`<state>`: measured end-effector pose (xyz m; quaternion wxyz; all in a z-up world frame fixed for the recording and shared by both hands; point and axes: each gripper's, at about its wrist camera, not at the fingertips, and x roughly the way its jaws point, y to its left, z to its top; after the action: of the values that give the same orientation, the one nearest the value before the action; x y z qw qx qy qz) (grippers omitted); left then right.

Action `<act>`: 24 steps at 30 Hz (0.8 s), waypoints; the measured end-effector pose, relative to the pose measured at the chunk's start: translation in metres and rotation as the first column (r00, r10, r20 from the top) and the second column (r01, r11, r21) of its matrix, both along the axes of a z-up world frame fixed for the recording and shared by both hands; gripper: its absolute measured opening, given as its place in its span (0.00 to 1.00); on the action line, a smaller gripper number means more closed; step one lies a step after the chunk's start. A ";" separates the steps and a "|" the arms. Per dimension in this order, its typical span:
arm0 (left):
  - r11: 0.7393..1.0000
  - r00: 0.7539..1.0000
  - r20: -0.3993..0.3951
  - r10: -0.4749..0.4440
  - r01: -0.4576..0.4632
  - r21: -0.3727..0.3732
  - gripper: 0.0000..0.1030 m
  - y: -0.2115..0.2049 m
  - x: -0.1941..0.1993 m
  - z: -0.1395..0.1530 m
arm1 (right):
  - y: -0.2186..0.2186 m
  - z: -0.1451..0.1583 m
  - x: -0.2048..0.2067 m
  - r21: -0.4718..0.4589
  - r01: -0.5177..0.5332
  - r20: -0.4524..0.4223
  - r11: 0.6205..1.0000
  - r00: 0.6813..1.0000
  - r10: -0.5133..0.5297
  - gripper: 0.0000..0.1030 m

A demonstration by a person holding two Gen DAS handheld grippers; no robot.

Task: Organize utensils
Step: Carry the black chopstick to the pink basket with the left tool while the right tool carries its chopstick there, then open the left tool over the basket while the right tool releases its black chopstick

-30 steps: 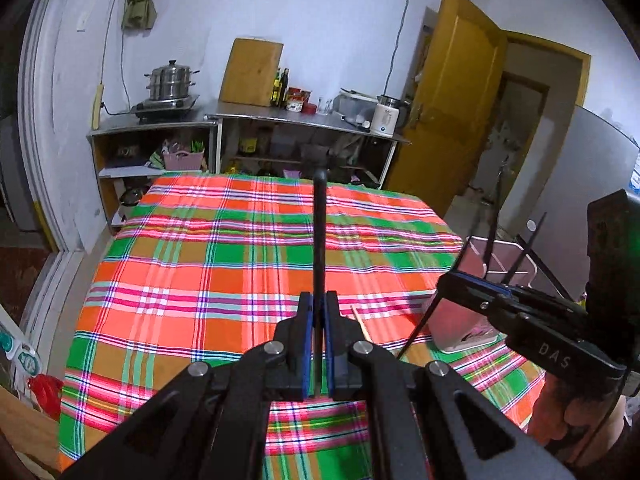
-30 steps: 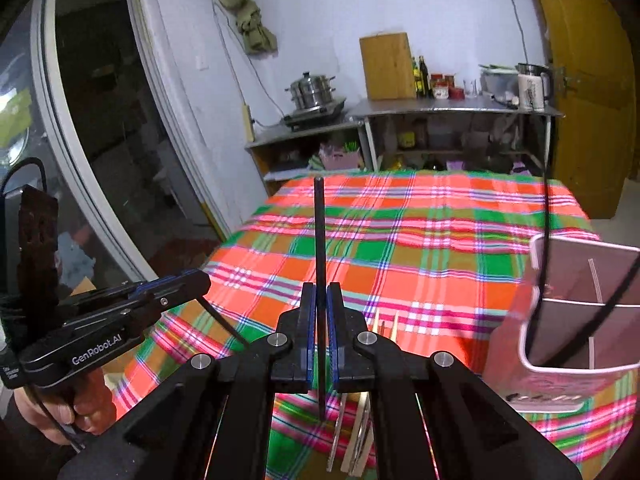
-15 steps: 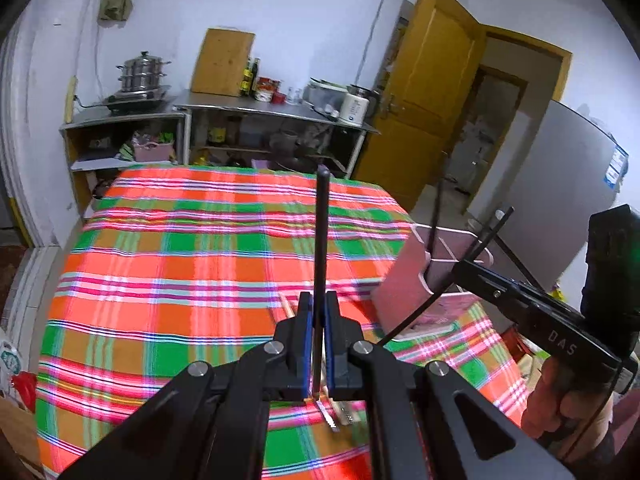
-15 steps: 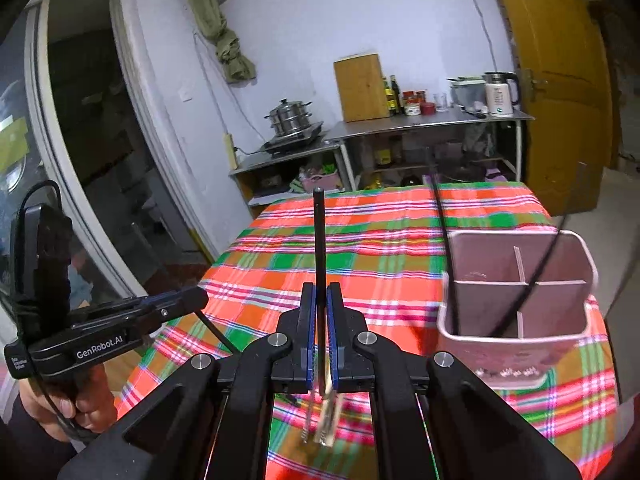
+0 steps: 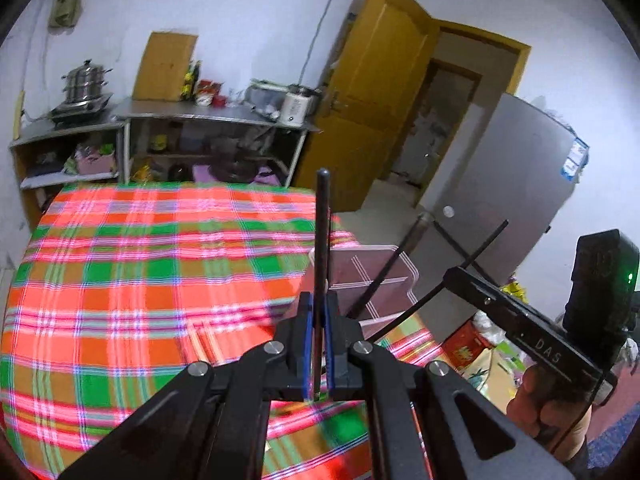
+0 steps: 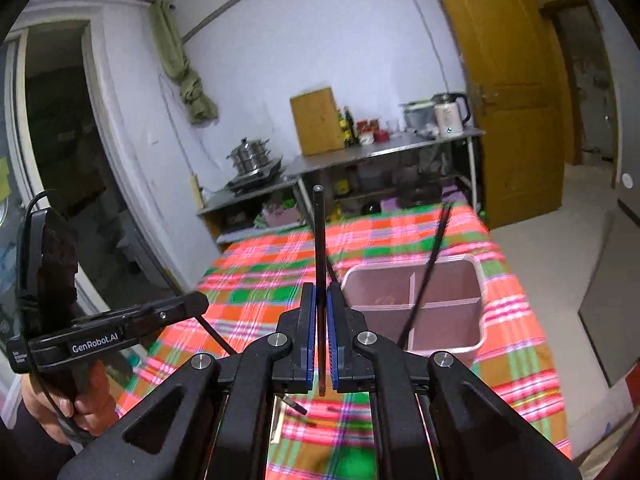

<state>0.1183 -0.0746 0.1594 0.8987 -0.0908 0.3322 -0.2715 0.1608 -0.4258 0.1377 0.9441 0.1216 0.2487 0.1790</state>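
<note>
Showing fridge (image 5: 516, 184) only leftward

Black chopstick (image 6: 319, 248) upright between closed jaws of right gripper (image 6: 319, 344), before pink divided holder (image 6: 416, 304).

I count two grippers: my left gripper (image 5: 316, 344) and my right gripper (image 6: 320, 332), each clamped on one black chopstick (image 5: 321, 248), (image 6: 319, 248). That makes two black chopsticks in hand. One more black chopstick (image 6: 430, 264) leans inside the one pink holder (image 6: 476, 280), which has four compartments. A few pale utensils lie blurred on the cloth near that holder; I cannot count them.
</note>
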 end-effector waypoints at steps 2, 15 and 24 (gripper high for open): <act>1.000 1.000 0.024 -0.013 0.013 -0.008 0.05 -0.010 0.003 0.014 | -0.007 0.009 -0.002 0.001 0.017 0.023 1.000 1.000 -0.017 0.05; 0.999 0.997 0.079 -0.024 0.026 -0.028 0.05 -0.053 0.045 0.036 | -0.036 0.034 0.014 0.006 0.098 0.100 0.995 0.990 -0.098 0.05; 1.000 1.000 0.001 -0.015 0.015 0.003 0.05 -0.066 0.065 -0.009 | -0.042 -0.002 0.038 0.007 0.113 0.024 0.994 0.993 -0.113 0.05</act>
<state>0.1835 -0.1410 0.1504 0.8970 -0.0870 0.3327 -0.2777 0.1985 -0.4674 0.1357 0.9554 0.1357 0.2293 0.1275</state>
